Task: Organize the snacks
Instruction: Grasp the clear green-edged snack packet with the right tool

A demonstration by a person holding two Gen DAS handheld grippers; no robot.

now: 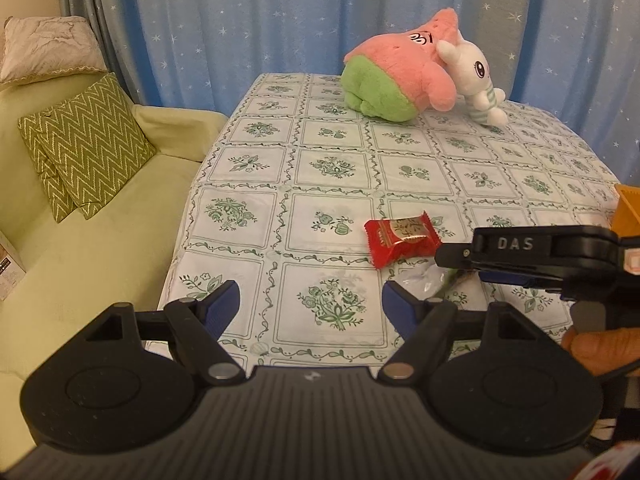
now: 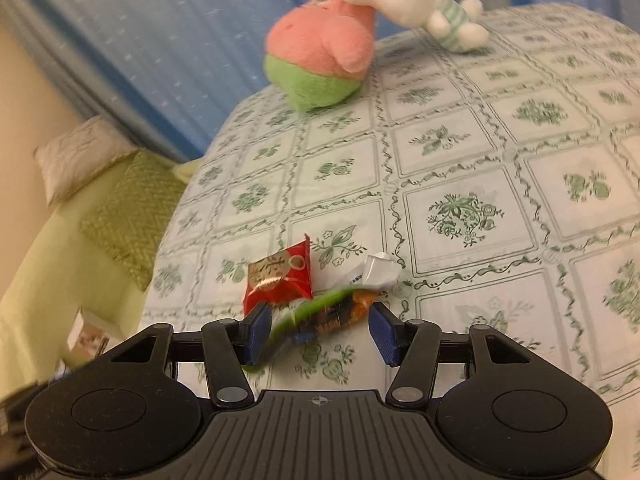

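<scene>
A red snack packet (image 1: 402, 237) lies on the floral tablecloth (image 1: 332, 160); it also shows in the right wrist view (image 2: 280, 280). A clear, green and orange snack wrapper (image 2: 332, 308) lies just right of it, between the fingers of my right gripper (image 2: 320, 330), which is open around it. In the left wrist view the right gripper (image 1: 454, 258) reaches in from the right over the wrapper (image 1: 424, 280). My left gripper (image 1: 311, 308) is open and empty above the table's near part.
A pink and green plush (image 1: 400, 72) and a white bunny plush (image 1: 476, 80) lie at the table's far side. An orange container (image 1: 628, 212) sits at the right edge. A green sofa with zigzag cushions (image 1: 84, 144) stands left of the table. Blue curtains hang behind.
</scene>
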